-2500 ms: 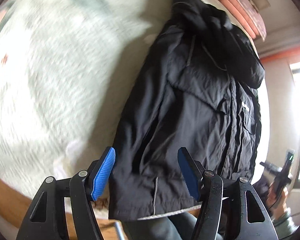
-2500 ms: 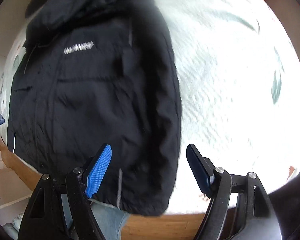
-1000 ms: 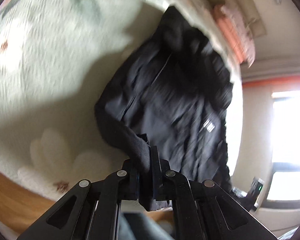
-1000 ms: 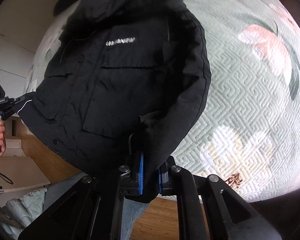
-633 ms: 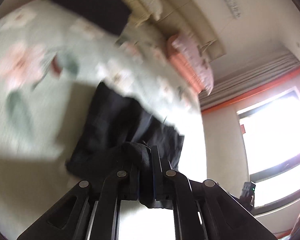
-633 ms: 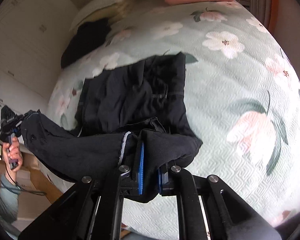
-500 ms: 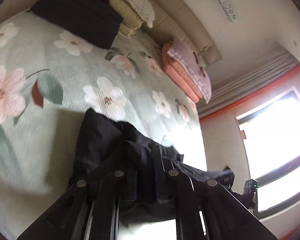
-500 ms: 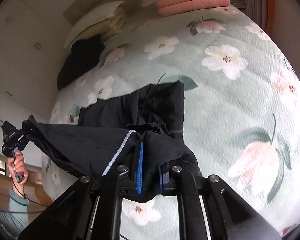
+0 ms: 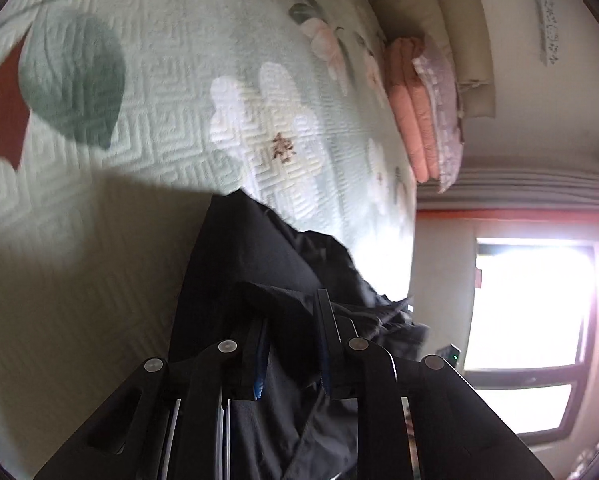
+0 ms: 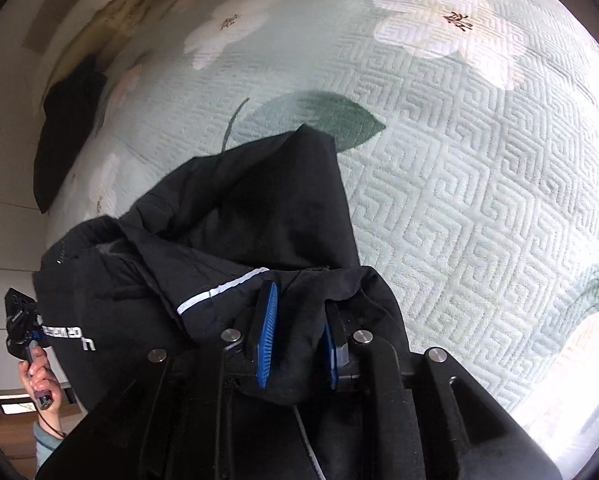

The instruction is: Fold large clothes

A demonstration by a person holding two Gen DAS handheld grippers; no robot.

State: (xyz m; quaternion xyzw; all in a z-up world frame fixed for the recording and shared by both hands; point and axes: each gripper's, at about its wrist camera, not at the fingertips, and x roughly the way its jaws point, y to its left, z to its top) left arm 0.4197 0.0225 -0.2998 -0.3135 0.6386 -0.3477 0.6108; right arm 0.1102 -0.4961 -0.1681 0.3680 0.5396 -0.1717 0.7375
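A large black jacket lies partly folded over itself on the green floral bedspread. My left gripper has its jaws slightly parted with a fold of the jacket's hem still between the blue pads. In the right wrist view the jacket shows a white reflective stripe and a white logo. My right gripper also has its jaws slightly parted around black hem fabric. The left gripper and the hand holding it show at the far left.
The quilted bedspread spreads on all sides. Folded pink blankets and cream pillows lie at the bed's head. Another black garment lies near the pillows. A bright window is to the right.
Both grippers carried the jacket's hem up and forward over its upper part and came down close to the bed. The jaws, clamped tight before, now stand slightly parted around the fabric.
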